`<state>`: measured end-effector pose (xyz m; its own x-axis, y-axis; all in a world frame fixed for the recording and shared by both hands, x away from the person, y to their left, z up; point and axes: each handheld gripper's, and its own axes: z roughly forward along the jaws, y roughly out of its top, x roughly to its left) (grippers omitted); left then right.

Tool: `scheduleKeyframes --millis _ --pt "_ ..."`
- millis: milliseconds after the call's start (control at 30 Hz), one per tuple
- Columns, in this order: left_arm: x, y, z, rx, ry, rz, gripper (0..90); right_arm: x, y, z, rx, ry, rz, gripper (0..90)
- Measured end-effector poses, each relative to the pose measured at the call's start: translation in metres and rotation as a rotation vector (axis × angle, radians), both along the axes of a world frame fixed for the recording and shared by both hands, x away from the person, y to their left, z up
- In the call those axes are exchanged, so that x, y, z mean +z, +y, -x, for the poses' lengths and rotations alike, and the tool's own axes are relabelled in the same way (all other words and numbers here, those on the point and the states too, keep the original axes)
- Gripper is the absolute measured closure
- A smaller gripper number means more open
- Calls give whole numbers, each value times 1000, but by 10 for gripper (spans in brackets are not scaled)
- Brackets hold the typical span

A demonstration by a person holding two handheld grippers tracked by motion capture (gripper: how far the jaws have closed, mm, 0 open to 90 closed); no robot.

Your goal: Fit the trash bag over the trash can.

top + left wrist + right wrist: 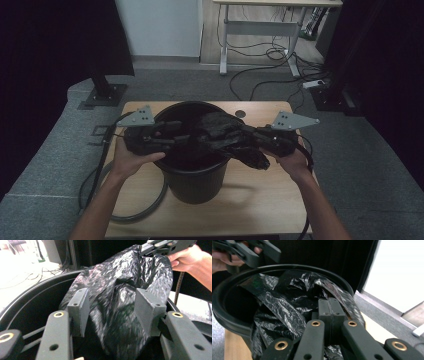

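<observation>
A black bin [194, 182] stands in the middle of a wooden table [260, 200]. A crumpled black plastic bag [225, 131] lies over the bin's mouth and spills over its right rim. My right gripper [251, 136] is at the bin's right side, jaws pressed together on the bag's edge; in the right gripper view its pads [331, 307] meet with the bag [282, 305] bunched around them. My left gripper [176, 131] reaches over the bin's left rim. Its jaws [113, 311] stand apart and the bag [117, 282] hangs between them, the pads not pressing it.
A thick cable [102, 187] loops off the table's left side. Behind the table are a black stand base [105, 94], a white desk frame [260, 27] and floor cables [272, 67]. The bin's rim [287, 266] curves around the bag.
</observation>
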<state>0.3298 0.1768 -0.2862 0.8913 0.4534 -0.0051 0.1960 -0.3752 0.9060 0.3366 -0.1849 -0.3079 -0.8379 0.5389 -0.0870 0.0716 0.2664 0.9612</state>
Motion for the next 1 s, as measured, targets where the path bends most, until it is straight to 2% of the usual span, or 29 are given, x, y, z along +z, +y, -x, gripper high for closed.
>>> scheduleKeyframes --millis 233,467,800,900,967,1000 --pt "0 -8 -8 -12 -2 -6 425 3 15 0 31 -9 6 897" --pt "-5 -12 -20 -12 29 -23 422 1 19 -3 46 -1 -8 897" --pt "-4 -15 -22 -28 55 -32 453 7 31 -4 68 -3 -12 897" --pt "-5 -15 -21 -38 50 -43 535 11 38 -3 81 -8 -4 897" --pt "-6 -17 -21 -44 52 -58 628 11 42 -3 85 -9 -1 897" --pt "-6 -17 -21 -43 53 -68 722 11 43 -3 86 -11 7 897"
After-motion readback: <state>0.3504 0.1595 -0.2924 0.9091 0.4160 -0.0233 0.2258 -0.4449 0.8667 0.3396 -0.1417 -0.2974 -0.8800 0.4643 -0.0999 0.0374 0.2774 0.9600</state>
